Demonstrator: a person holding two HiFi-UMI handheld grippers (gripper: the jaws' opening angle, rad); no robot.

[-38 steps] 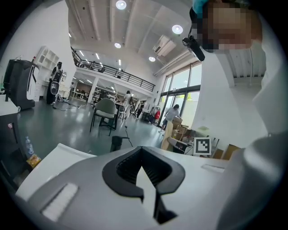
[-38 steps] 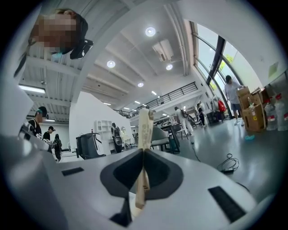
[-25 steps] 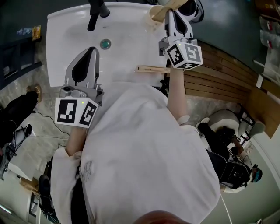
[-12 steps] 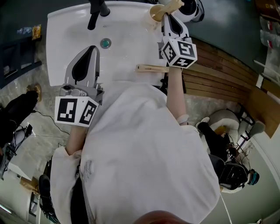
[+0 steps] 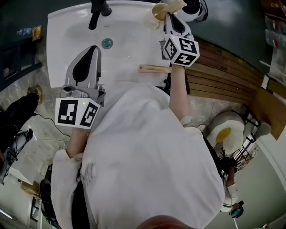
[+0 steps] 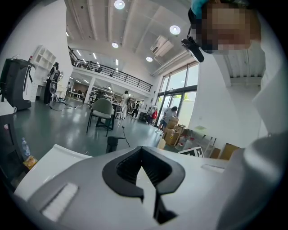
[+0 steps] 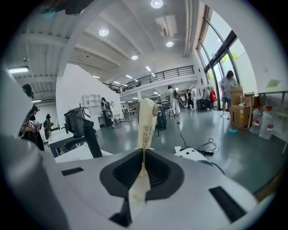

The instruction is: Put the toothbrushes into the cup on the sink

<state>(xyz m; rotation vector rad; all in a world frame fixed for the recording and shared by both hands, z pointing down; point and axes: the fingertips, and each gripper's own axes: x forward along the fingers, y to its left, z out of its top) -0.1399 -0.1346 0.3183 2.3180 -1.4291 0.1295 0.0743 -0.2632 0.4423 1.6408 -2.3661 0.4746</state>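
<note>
Pinching item one, the held toothbrush (image 7: pixel 146 120): a flat, pale cream stick with a line of small dark print down its length. The right gripper (image 7: pixel 143 155) has its dark pads pressed on the stick's lower part. The rest of the stick rises out of the jaws.

In the head view, the toothbrush's free end lies across the right rim of the beige cup (image 5: pixel 157 12) at the back corner of the white sink (image 5: pixel 129 40). Whether it has entered the cup cannot be told.

Item two, the second toothbrush (image 5: pixel 154 69): same pale colour, lying flat on the sink's front rim, just below the right gripper's marker cube and untouched by either tool.

The left gripper (image 6: pixel 142 150) has its jaws pressed together with nothing between them. It hangs over the basin, near the drain (image 5: pixel 107 43) and below the black faucet (image 5: pixel 96 13).

Changes since a second ago: the right gripper has shifted toward the cup and carried its toothbrush onto the rim. The left gripper and the second toothbrush are unmoved.
</note>
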